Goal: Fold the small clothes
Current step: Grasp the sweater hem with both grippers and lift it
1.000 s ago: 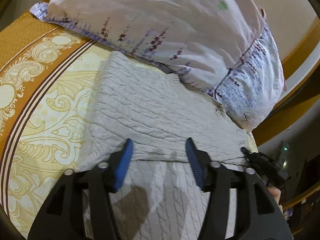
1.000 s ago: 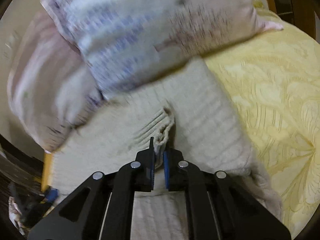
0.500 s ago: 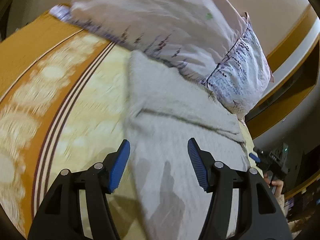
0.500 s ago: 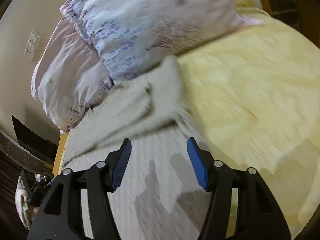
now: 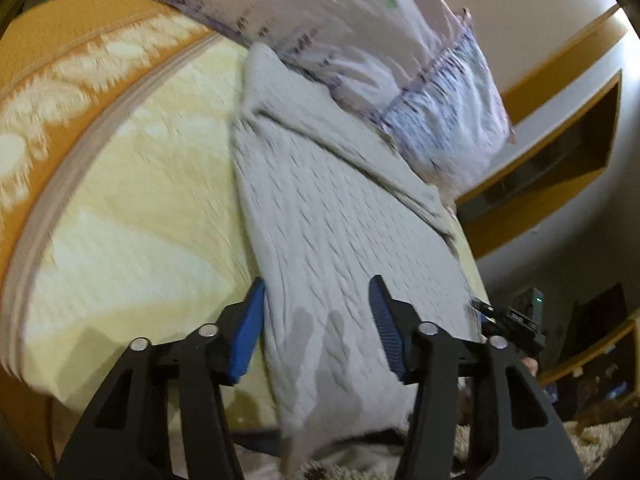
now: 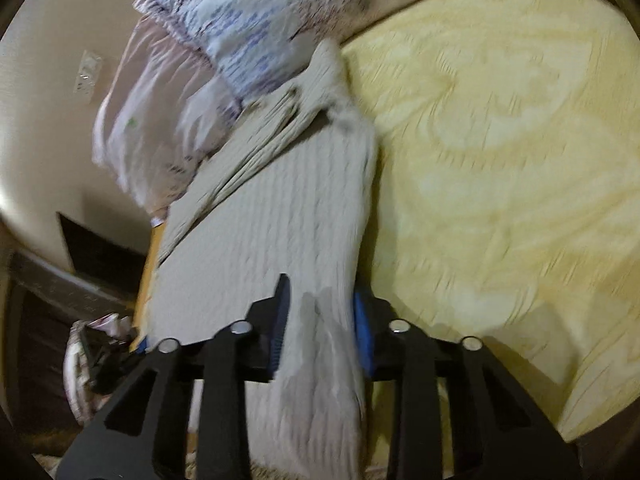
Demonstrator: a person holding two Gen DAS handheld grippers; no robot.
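A light grey cable-knit sweater [image 5: 332,216] lies lengthwise on the yellow bedspread [image 5: 132,208], its far end folded over near the pillows. Its near end hangs over the bed edge. My left gripper [image 5: 316,320] is open, its blue fingers either side of the sweater's near left edge. In the right wrist view the sweater [image 6: 276,216] runs between the fingers of my right gripper [image 6: 320,320], whose jaws stand partly closed around the sweater's near right edge; the frame is blurred and contact is unclear.
Two floral pillows [image 5: 360,40] lie at the head of the bed, against the sweater's far end; they also show in the right wrist view [image 6: 224,40]. An orange patterned border [image 5: 60,60] runs along the bedspread's left. A wall and dark furniture [image 6: 80,264] stand beyond the bed.
My right gripper let go of the sweater fold, opened, pulled back toward the bed edge, and has narrowed around the sweater's near edge. My left gripper pulled back too, still open.
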